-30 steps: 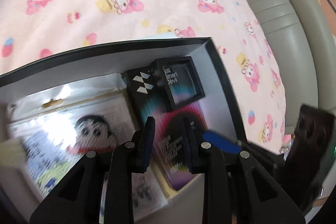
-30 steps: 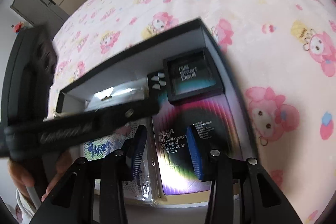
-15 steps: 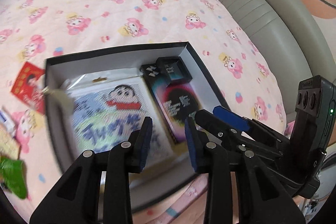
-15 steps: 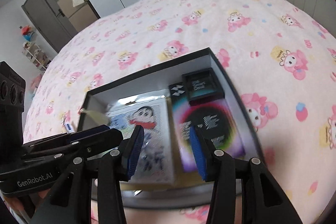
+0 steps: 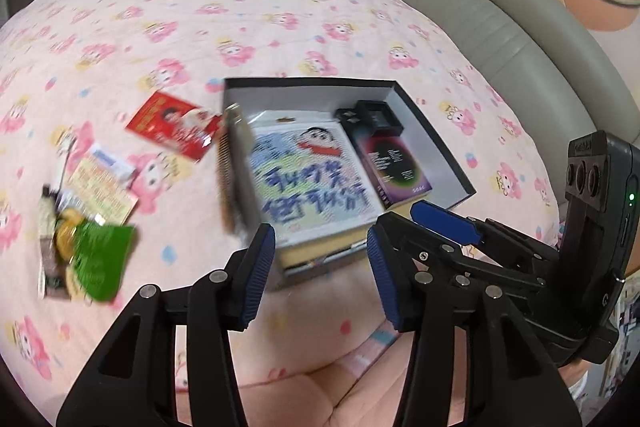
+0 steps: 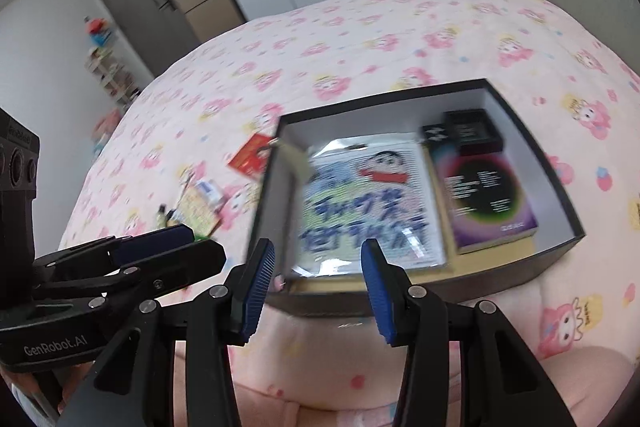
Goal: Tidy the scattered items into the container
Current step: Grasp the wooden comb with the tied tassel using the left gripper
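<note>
The black box (image 5: 436,143) sits on the pink bedspread (image 5: 280,15) with its top open, and it already holds the bagged cartoon picture (image 5: 308,183), the dark screen-protector pack (image 5: 396,167) and a small black carton (image 5: 378,115) lying on that pack's far end. Still out on the bedspread, left of the box, lie the red packet (image 5: 172,127), a yellow-orange card (image 5: 102,193) and a green sachet (image 5: 98,259) (blurred, so details are uncertain). These look light, flat and flexible, probably slick film, and on soft bedding they would be best pinched at a free edge or corner. The left gripper (image 5: 320,271) and right gripper (image 6: 318,291) both hang above the box's near side, jaws spread wide, holding nothing.
</note>
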A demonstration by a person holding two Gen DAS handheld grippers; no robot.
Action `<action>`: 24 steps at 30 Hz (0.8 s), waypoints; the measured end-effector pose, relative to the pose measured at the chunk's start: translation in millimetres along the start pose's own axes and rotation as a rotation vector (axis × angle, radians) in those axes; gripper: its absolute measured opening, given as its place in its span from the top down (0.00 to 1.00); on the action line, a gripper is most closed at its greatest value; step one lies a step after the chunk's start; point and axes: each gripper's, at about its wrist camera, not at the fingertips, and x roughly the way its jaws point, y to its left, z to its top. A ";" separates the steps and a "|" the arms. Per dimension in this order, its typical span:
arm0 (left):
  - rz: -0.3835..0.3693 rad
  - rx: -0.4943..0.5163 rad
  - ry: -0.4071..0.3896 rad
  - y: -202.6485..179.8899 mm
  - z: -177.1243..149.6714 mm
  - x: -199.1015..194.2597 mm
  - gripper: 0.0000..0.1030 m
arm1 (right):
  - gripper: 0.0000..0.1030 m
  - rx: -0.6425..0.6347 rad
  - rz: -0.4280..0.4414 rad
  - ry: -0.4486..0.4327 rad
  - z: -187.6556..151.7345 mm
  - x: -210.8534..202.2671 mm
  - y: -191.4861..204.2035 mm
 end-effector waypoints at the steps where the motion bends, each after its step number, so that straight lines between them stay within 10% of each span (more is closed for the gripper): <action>1: 0.004 -0.008 -0.007 6.1 -3.6 -4.2 0.52 | 0.60 -0.009 0.009 0.004 -1.4 2.4 6.3; 24: 0.012 -0.133 0.036 102.6 22.8 51.6 0.53 | 0.60 -0.126 0.026 0.073 44.6 90.5 48.9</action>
